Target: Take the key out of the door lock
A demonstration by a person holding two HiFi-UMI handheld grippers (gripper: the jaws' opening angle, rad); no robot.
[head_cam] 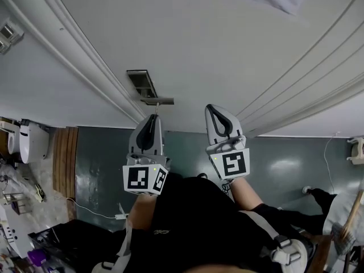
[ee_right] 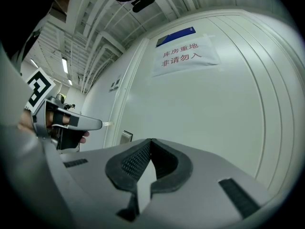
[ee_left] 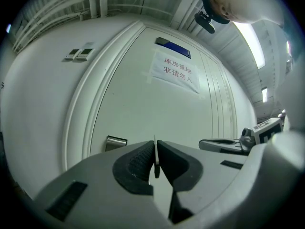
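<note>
Left gripper (head_cam: pixel 153 118) jaws pinch the key (ee_left: pixel 156 156) edge-on, lock plate (ee_left: pixel 116 142) at their nine o'clock; right gripper (ee_right: pixel 149 142) jaws closed, empty.

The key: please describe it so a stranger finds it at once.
Look at the large white door, then the small metal lock plate near its left edge. Before it, the grey left gripper pinches a thin silver key; the right gripper holds nothing.
</note>
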